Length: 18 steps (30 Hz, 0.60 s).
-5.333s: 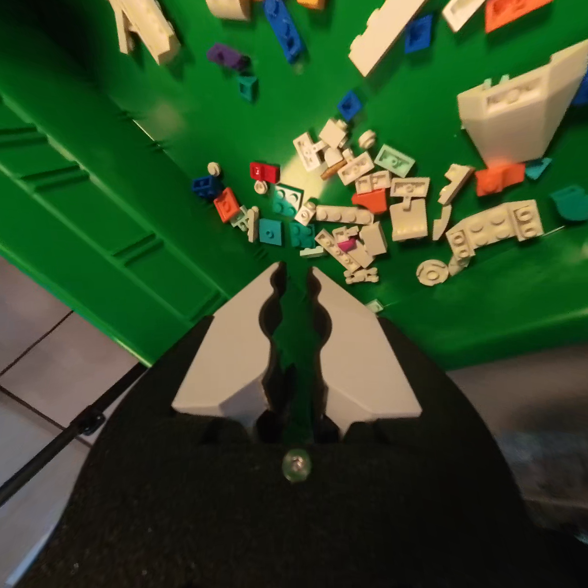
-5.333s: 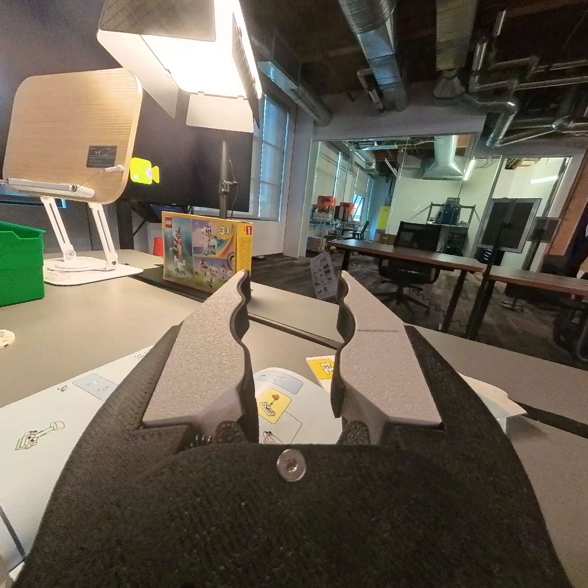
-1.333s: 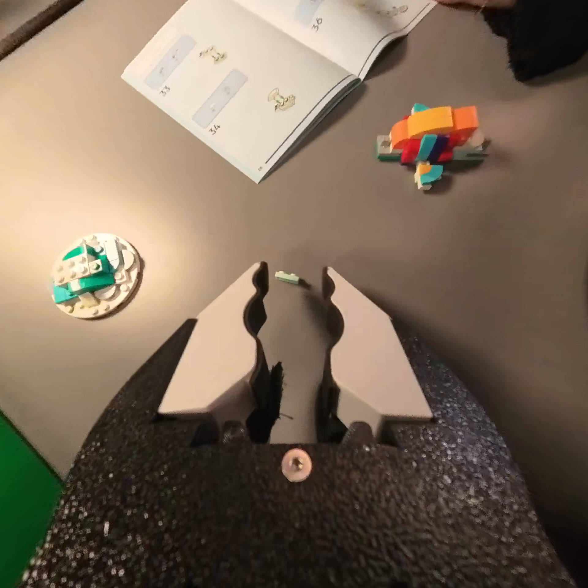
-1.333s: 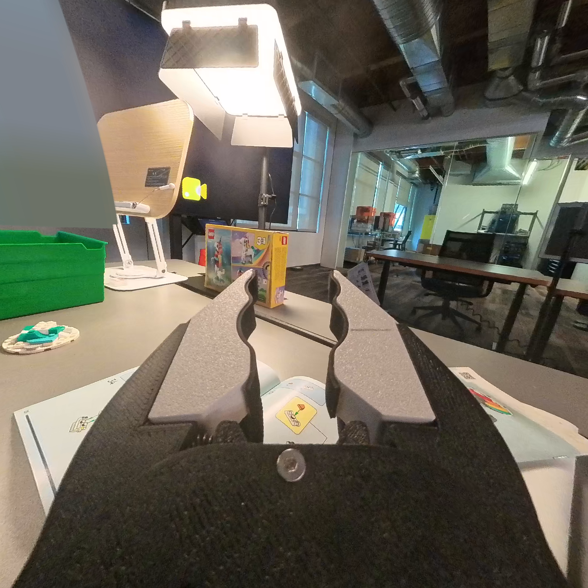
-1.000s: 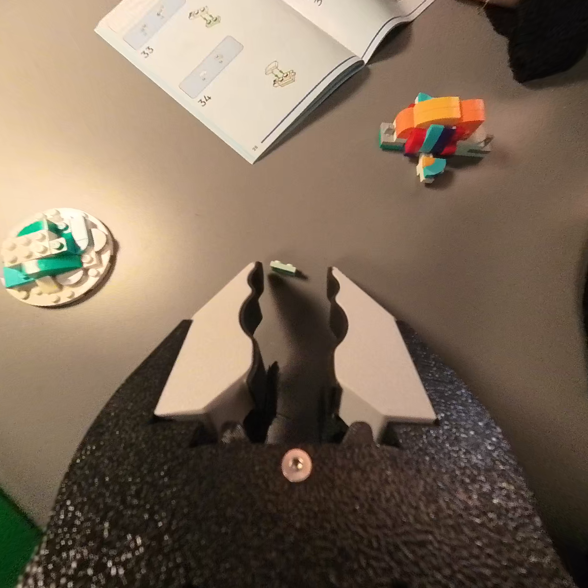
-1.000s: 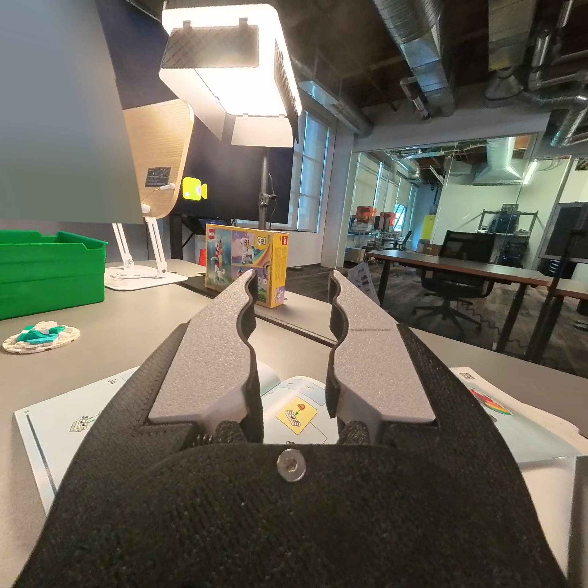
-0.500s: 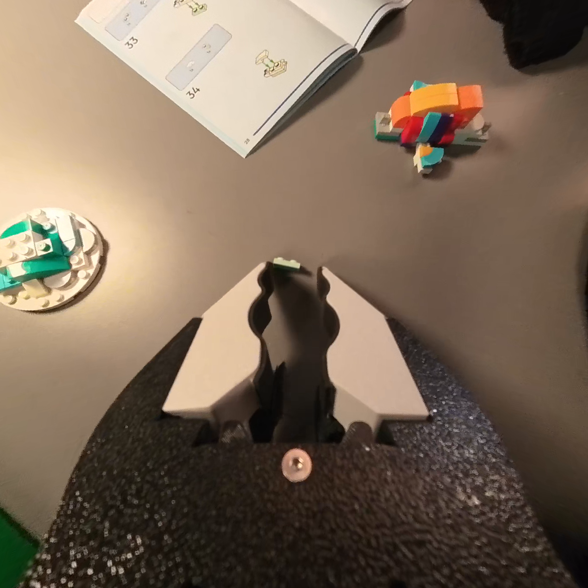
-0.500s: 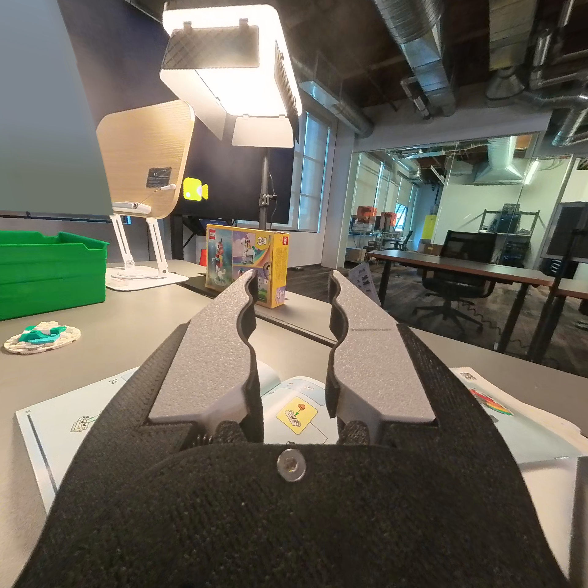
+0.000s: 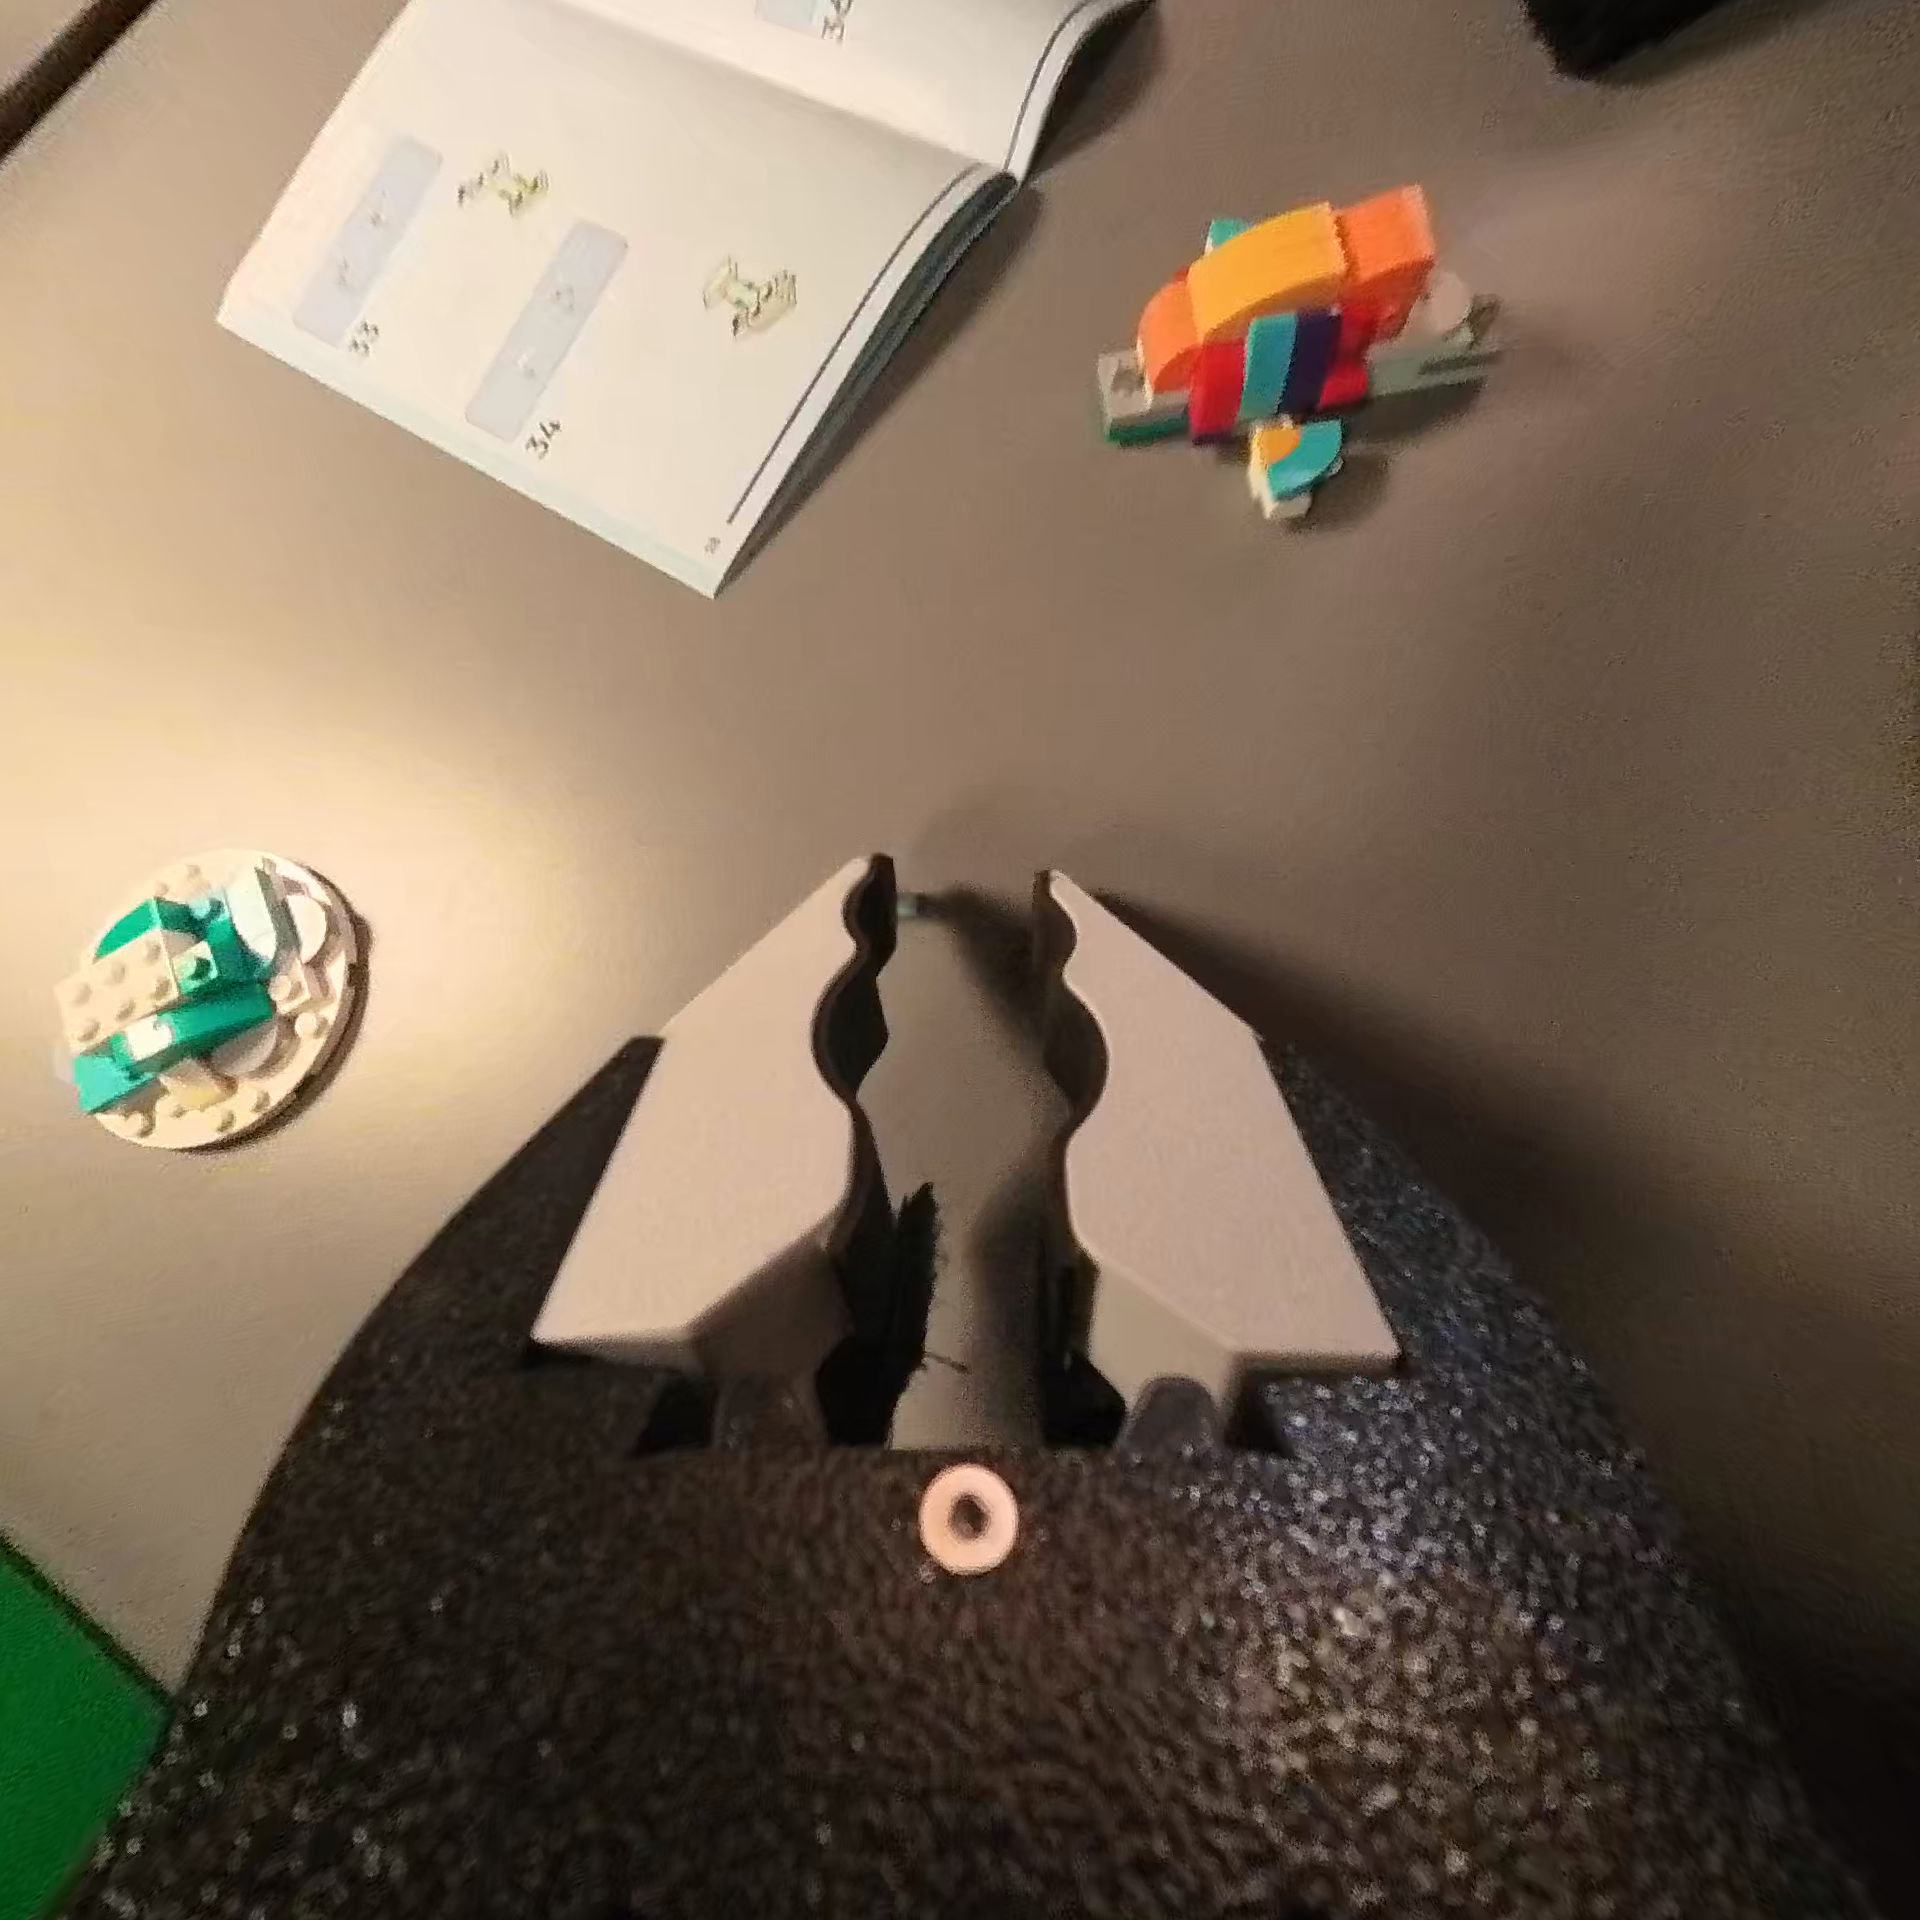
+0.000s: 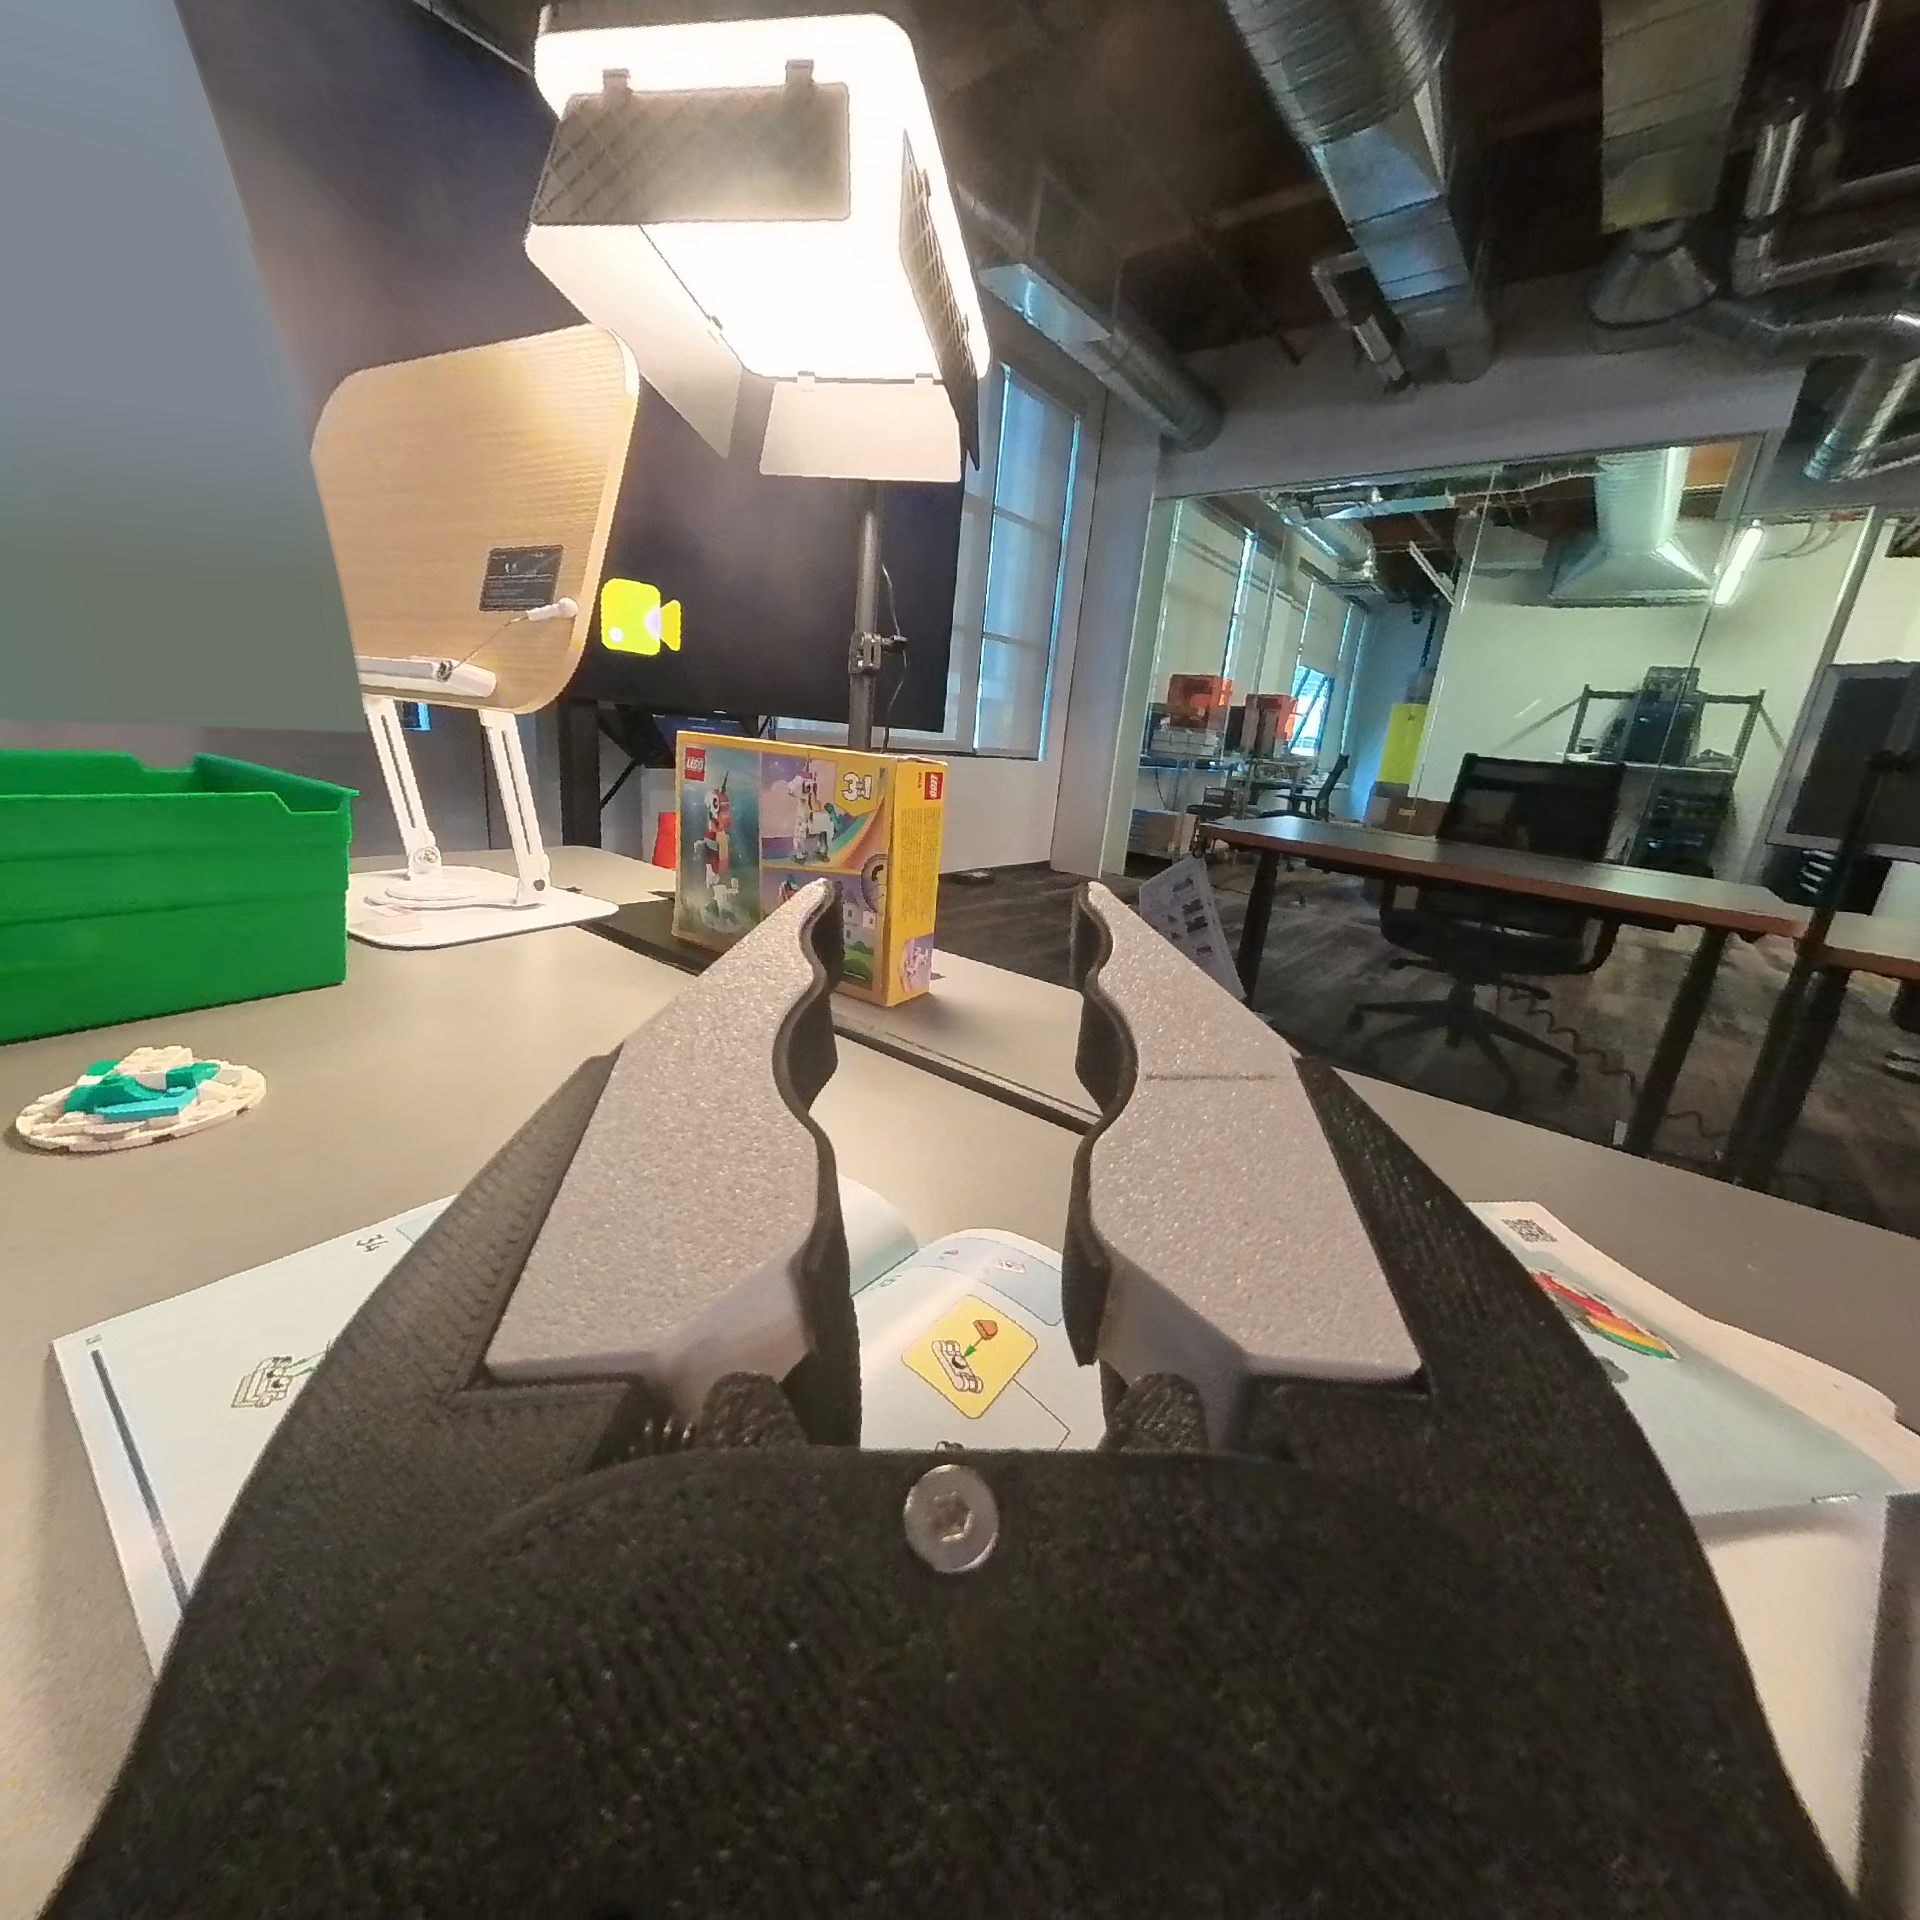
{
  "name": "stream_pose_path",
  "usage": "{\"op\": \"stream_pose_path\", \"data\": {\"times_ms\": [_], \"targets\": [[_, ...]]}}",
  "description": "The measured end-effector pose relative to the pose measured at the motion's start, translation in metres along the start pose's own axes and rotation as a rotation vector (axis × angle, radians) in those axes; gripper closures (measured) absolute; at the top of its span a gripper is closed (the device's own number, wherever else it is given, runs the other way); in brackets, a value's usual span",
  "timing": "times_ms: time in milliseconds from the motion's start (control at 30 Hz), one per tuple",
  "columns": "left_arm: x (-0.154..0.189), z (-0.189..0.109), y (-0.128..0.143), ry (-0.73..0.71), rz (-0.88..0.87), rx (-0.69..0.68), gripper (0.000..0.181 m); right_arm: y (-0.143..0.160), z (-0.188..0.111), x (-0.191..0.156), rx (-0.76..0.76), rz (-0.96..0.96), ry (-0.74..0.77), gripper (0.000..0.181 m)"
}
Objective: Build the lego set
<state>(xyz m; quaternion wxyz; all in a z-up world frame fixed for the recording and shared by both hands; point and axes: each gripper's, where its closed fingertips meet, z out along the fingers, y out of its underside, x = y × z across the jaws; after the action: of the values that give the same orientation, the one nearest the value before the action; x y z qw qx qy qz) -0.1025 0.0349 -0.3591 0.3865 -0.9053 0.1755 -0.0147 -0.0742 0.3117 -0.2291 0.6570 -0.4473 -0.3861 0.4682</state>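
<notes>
Left gripper (image 9: 961,883) low over a grey table (image 9: 1351,727), jaws parted, a tiny pale green piece (image 9: 916,906) lying between the fingertips, close against the left one, contact too blurred to tell. Beyond on the table: round white base with teal bricks (image 9: 203,1023) at left, open instruction booklet (image 9: 623,260) ahead, multicoloured orange-topped build (image 9: 1299,332) at right. Right gripper (image 10: 951,914) raised over the booklet (image 10: 966,1351), jaws apart and empty, facing a lego box (image 10: 805,862) and green bin (image 10: 156,883).

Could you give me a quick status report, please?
Left claw open, straddling small green piece on table. Right claw open, empty, above booklet. Nothing in the way.
</notes>
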Motion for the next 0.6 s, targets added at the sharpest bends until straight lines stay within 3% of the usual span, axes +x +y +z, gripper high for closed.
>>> {"op": "stream_pose_path", "data": {"times_ms": [333,600], "targets": [[-0.002,-0.005,0.01,-0.002,-0.087,-0.015,0.156,0.0,0.0,0.0,0.0,0.0,-0.001,0.138],[-0.016,-0.012,0.009,-0.024,-0.109,-0.007,0.146,0.0,0.0,0.0,0.0,0.0,-0.001,0.138]]}}
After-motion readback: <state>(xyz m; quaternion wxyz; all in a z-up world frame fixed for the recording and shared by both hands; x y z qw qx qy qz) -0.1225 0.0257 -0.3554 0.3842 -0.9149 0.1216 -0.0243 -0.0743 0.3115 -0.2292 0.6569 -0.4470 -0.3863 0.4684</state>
